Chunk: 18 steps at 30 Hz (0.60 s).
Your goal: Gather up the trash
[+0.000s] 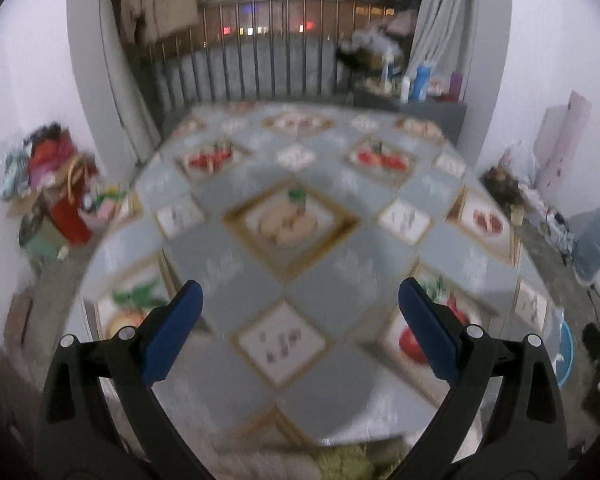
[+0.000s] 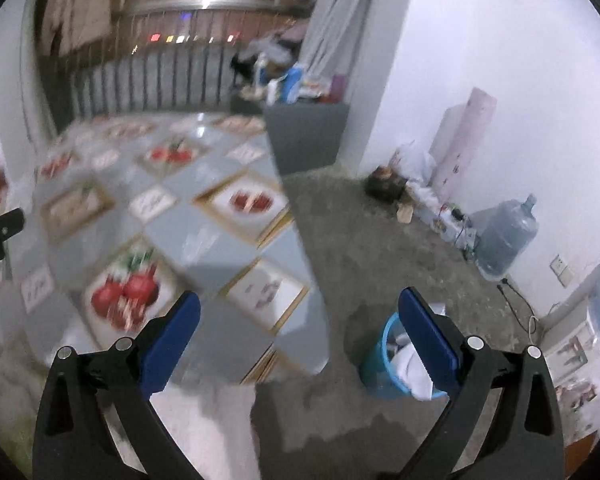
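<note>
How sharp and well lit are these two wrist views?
Left wrist: tablecloth smeared by motion blur, tongs crisp, fisheye bends the walls. Right wrist: cloth blurred too, blue bin and water jug fairly clear, lamp glare at top.

I see a blue bin (image 2: pixel 384 376) standing upright on the grey concrete floor (image 2: pixel 380 248), just beside the corner of the worktop (image 2: pixel 204 248). White crumpled trash (image 2: pixel 414 372) fills it to the rim. In my left wrist view only a sliver of the blue bin's rim shows at the worktop's right edge.
</note>
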Tool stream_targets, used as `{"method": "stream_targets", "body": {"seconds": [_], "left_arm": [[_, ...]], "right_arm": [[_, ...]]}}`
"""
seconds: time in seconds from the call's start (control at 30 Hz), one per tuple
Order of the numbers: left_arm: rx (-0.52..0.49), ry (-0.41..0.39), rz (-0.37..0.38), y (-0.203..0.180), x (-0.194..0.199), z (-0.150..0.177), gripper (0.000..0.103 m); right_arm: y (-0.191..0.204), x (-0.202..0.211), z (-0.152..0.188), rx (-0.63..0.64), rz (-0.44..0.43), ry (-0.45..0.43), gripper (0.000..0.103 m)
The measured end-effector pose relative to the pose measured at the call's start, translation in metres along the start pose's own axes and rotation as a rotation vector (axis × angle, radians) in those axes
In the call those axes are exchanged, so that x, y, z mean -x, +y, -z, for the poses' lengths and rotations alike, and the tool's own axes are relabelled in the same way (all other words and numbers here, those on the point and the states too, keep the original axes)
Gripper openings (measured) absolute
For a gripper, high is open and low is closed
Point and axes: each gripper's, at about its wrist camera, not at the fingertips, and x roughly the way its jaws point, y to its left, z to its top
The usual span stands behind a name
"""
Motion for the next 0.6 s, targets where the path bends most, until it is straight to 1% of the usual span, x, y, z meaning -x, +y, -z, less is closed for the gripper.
{"method": "stream_targets", "body": {"seconds": [0.03, 0.1, 0.2, 0.27, 0.43, 0.6], "left_arm": [[-0.017, 0.027, 0.009, -0.004, -0.003, 0.004, 0.094], [-0.057, 0.048, 0.02, -0.01, -0.005, 0.01, 0.094], [-0.118, 0.085, 0.045, -0.02, -0.011, 0.015, 0.094], [-0.129, 0.104, 0.058, -0.024, -0.015, 0.022, 0.094], [-0.154, 0.103, 0.059, -0.036, -0.014, 0.025, 0.094], [-0.178, 0.107, 0.059, -0.046, -0.015, 0.024, 0.094]], "right_arm": [[0.003, 0.0, 0.003, -0.003, -0.001, 0.012, 0.096], [0.005, -0.002, 0.008, -0.02, 0.0, 0.037, 0.096], [-0.003, -0.004, 0.015, -0.049, 0.027, 0.062, 0.096], [-0.011, -0.006, 0.017, -0.074, 0.048, 0.074, 0.096], [-0.028, -0.011, 0.024, -0.128, 0.066, 0.111, 0.096], [-0.037, -0.017, 0.026, -0.138, 0.083, 0.133, 0.096]]}}
